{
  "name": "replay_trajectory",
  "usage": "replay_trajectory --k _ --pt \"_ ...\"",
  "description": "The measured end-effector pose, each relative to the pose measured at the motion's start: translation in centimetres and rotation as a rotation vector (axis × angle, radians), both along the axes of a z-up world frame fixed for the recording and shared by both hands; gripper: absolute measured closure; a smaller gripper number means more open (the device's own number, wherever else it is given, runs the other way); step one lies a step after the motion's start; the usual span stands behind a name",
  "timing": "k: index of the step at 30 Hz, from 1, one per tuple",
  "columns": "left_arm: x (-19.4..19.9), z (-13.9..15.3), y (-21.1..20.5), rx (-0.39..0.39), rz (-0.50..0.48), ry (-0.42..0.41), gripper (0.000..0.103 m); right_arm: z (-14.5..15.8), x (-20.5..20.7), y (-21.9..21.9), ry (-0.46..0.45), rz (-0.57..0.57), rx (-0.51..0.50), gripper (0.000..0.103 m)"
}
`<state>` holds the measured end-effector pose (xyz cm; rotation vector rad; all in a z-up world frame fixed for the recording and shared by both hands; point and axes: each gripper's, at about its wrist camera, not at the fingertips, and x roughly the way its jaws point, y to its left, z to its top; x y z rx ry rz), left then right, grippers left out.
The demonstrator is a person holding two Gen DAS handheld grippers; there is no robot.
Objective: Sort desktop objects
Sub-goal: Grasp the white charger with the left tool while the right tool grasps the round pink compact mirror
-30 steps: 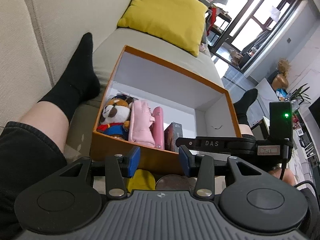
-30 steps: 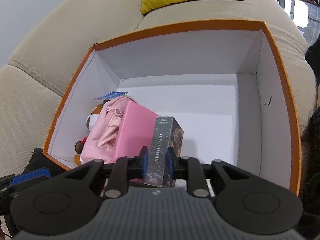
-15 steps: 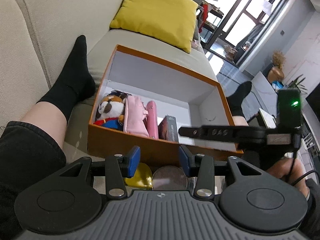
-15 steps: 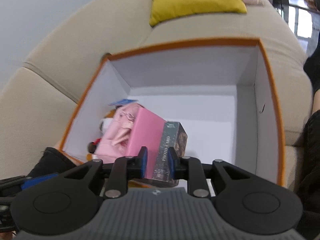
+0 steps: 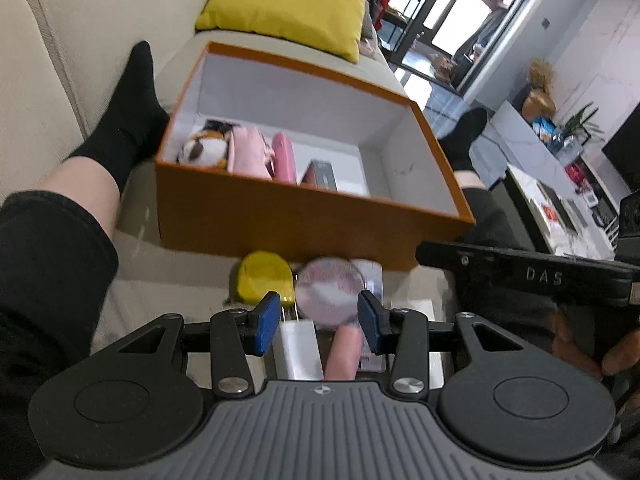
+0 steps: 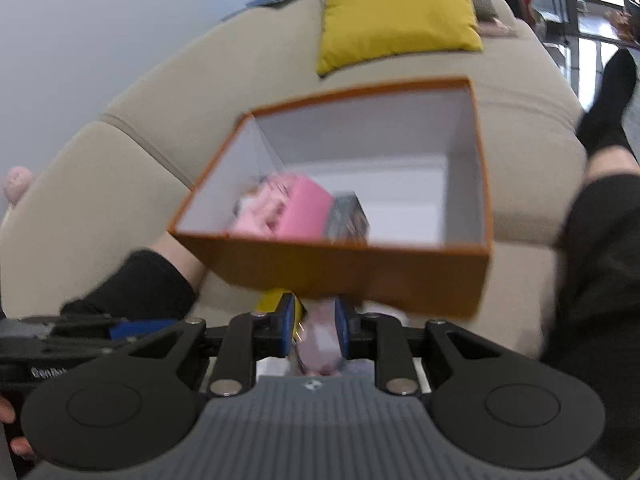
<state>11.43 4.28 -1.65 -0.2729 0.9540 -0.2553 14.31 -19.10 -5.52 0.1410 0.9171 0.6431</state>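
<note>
A: Where is the left hand-held gripper (image 5: 318, 322)?

B: It hangs over the sofa (image 5: 60, 40) seat, just in front of the near wall of the orange box (image 5: 280, 216). Its blue pads stand apart and clamp nothing.

A: What lies under it?

B: A round hand mirror (image 5: 330, 292) shows between the two pads, lower down on the seat, with its pink handle pointing back toward the camera. A white plug adapter (image 5: 298, 344) lies just beside the handle on the left. A yellow tape measure (image 5: 262, 280) lies beside the mirror, close to the box wall.

A: And the right hand-held gripper (image 6: 314, 322)?

B: It is on the near side of the same wall. Its pads leave a narrow gap and hold nothing; the blurred mirror shows through the gap.

A: What is in the box?

B: Along its left wall, a plush toy (image 5: 204, 148), a pale pink pouch (image 5: 248, 152), a pink case (image 5: 284, 156) and a dark card box (image 5: 322, 174) stand side by side. The right half shows bare white floor.

A: Any writing?

B: "DAS" on the right gripper's side bar. The dark box's print is too blurred to read.
</note>
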Motion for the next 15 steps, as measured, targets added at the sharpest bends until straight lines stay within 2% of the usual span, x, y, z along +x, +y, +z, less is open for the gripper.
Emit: replay_trajectory --k 7,15 --pt "-0.1 -2.1 -2.1 0.047 -0.039 -0.009 0.053 -3.8 -0.2 -1.8 0.082 -0.049 -0.039 0.076" --pt "0.7 -4.2 -4.0 0.118 -0.072 0.02 0.053 -5.4 0.0 -1.2 0.103 -0.033 -0.026 0.075"
